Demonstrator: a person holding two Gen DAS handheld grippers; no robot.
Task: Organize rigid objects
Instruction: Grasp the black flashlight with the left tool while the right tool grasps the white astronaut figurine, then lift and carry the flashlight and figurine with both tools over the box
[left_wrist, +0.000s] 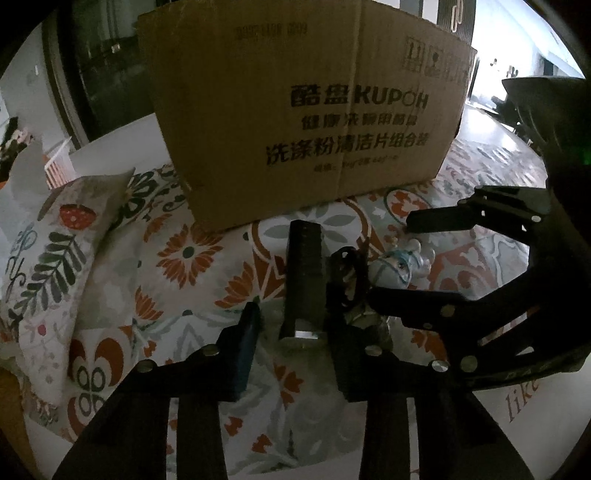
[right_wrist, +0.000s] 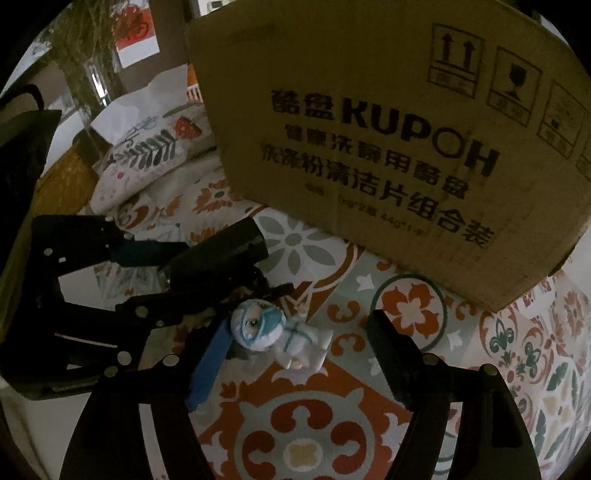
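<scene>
Judging the figurine (right_wrist: 280, 334) light, hard and chippable, better pinched across its body than its round 10 o'clock head, right gripper (right_wrist: 299, 365) spread apart around it

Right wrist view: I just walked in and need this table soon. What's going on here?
A person is tidying small items on a patterned tablecloth in front of a cardboard box. The left hand-held gripper brackets a dark block; whether it grips yet is unclear. The right hand-held gripper stands open around a small masked figurine lying on the cloth.
</scene>
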